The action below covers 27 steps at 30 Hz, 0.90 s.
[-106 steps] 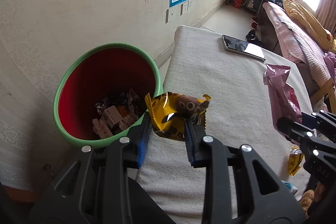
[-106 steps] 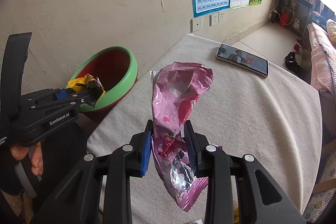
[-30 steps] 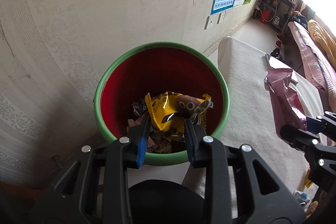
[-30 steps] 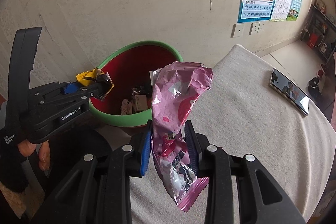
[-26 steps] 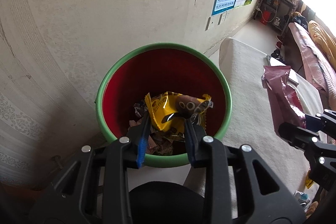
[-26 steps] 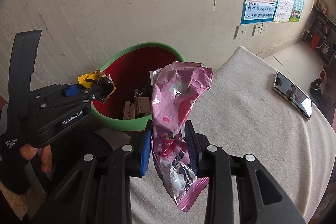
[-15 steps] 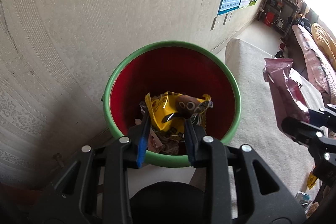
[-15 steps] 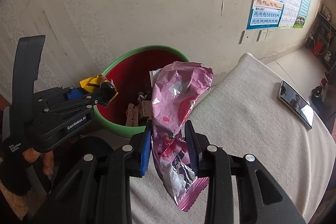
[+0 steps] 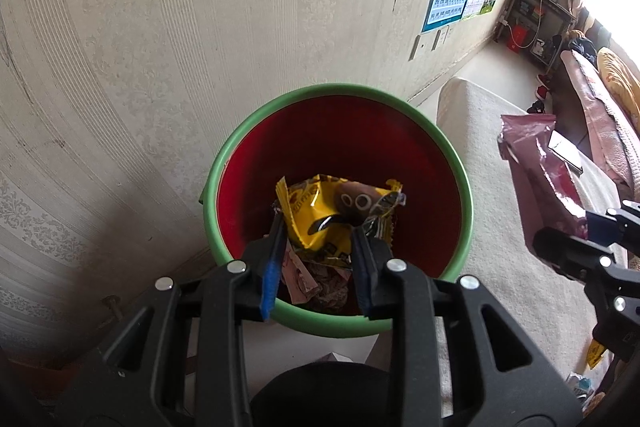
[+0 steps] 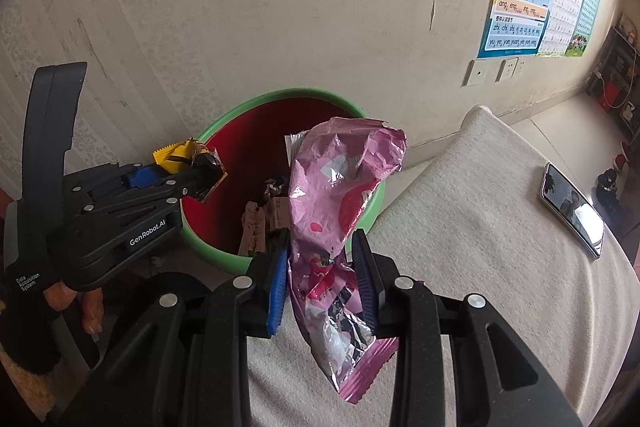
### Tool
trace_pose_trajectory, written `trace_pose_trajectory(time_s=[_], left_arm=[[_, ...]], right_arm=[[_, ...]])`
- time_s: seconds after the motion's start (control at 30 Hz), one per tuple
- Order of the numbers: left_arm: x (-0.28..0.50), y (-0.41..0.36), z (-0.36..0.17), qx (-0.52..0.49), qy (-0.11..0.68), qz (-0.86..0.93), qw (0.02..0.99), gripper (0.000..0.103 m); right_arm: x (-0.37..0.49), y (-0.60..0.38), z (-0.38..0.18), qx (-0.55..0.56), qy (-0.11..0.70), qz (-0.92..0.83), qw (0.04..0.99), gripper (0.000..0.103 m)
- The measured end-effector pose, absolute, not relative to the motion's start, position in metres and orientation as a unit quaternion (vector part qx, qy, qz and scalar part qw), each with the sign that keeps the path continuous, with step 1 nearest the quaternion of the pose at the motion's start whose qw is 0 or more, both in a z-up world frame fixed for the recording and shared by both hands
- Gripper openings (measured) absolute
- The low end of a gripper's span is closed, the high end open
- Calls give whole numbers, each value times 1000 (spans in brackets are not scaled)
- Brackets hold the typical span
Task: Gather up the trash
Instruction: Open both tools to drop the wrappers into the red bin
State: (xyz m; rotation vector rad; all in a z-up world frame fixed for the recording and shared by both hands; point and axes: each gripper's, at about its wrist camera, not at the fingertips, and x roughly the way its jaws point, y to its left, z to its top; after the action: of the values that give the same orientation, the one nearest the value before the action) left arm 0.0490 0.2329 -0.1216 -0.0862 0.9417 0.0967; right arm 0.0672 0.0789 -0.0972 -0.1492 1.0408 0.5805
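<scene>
The left tongs (image 9: 316,259) are clamped on a crumpled yellow foil snack wrapper (image 9: 332,215) at the centre of the left wrist view, held directly above the mouth of a round green-rimmed plastic bin with a red interior (image 9: 456,163), which stands against the pale patterned wall. Other wrappers and scraps (image 10: 260,219) already lie at the bottom of the bin. At lower centre of the right wrist view, the right tongs (image 10: 322,279) are clamped on a crinkled pink foil snack bag (image 10: 340,195), which hangs near the bin's right rim, above the edge of a bench covered with an off-white towel-like cloth (image 10: 480,227). A dark smartphone (image 10: 572,211) rests on that cloth at the right of the frame.

The step in hand appears to be dropping the yellow wrapper. It already sits well inside the rim, so parting the left tongs fully should let it fall clear; light foil can cling to a pad, and a slight shake may help. The pink bag probably needs carrying further left over the opening before release, since part of it looks to hang over the cloth.
</scene>
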Motion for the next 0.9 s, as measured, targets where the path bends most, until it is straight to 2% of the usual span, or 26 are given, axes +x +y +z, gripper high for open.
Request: trace_pose_trajectory(time_s=[0.43,0.5,0.57,0.6,0.67,0.73,0.9], left_arm=[[71,239,-130,-42,464,59,883,30],[75,240,-132,-40,465,63,882,34],[78,241,-132,-40,463,70,883,49],[78,242,-132,-40,461,74,883,51],[77,244,-133,-41,462,78,882,55],[74,244,-134,-42,462,83,882,60],[57,237,-123,-53,443,69,892,60]], right_arm=[[97,100,-100,-51,493,287,820,32],[103,104,-99,-48,488,287,823,39],[108,107,-96,-44,484,289,825,45],[110,108,-95,-42,482,290,826,47],[111,108,-92,-40,473,293,830,60],[111,105,-88,-36,466,296,833,63],[95,73,-76,-23,459,297,837,64]])
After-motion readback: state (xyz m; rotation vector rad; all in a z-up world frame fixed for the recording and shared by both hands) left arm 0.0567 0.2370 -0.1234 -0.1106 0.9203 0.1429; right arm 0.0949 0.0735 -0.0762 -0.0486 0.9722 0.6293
